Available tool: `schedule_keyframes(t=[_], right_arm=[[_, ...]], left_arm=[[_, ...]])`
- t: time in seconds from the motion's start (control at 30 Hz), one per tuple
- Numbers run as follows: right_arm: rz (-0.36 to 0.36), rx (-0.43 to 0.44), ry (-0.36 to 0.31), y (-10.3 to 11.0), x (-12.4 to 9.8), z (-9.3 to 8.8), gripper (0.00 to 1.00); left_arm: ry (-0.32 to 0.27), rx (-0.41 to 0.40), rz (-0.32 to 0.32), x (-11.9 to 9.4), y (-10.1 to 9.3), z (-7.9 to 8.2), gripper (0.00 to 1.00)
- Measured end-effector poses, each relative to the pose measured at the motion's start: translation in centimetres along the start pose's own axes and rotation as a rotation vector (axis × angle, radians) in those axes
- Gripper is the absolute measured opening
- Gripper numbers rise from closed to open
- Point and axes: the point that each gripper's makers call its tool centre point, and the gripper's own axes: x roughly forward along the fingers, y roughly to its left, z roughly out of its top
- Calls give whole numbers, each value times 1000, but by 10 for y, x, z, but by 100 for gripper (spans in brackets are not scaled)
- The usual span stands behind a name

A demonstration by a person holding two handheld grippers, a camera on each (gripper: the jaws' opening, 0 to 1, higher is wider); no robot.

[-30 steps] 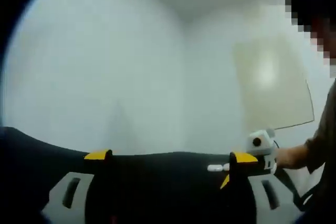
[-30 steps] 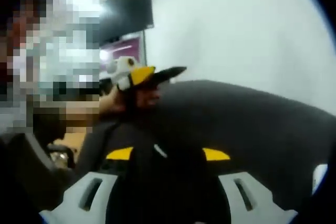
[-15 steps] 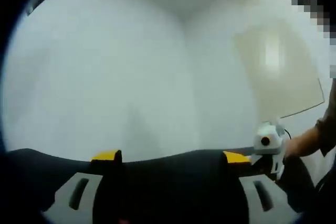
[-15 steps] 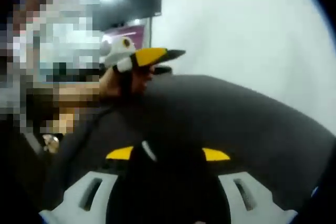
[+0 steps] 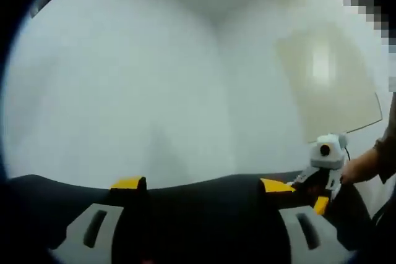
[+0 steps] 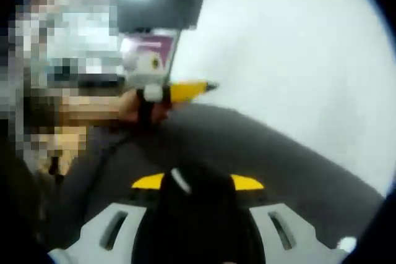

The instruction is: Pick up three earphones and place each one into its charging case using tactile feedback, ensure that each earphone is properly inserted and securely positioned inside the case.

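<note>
In the right gripper view a small white earphone (image 6: pixel 179 180) sits between the dark pads of my right gripper (image 6: pixel 197 182), which is shut on it above the black table (image 6: pixel 291 165). My left gripper (image 5: pixel 202 185) is open, its yellow-tipped jaws wide apart with nothing between them. The right gripper (image 5: pixel 318 193) also enters the left gripper view from the right, held by a hand (image 5: pixel 362 165). The left gripper (image 6: pixel 192 89) appears side-on in the right gripper view, above the table's far edge. No charging case can be made out.
A white wall (image 5: pixel 124 91) and a beige panel (image 5: pixel 328 85) stand behind the table. In the right gripper view a dark screen (image 6: pixel 164 4) hangs at the back. A small blurred white thing (image 6: pixel 346 243) lies at the lower right of the table.
In the left gripper view the right gripper has shifted right and risen slightly. The right gripper view has rolled and swung. The earphone has stayed between the right jaws.
</note>
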Motion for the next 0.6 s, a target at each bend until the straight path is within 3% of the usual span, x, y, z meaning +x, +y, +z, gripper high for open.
schedule_keyframes(t=[0.1,0.2,0.37,0.5,0.6], right_arm=[[-76,30,-41,-25,-20,8,40],[-128,172,-76,-47,-40,1,40],[-200,201,-22,-67,-58,-27,40],[-295,172,93,-89,-71,-61,40],[-345,194,123,-103,-77,-77,40]], left_arm=[[-5,2,-13,0,-4,1,69],[12,12,-12,0,-4,-2,69],[21,20,-11,0,-3,-4,69],[29,26,-10,-1,-2,-6,69],[37,33,-6,-1,0,-7,69]])
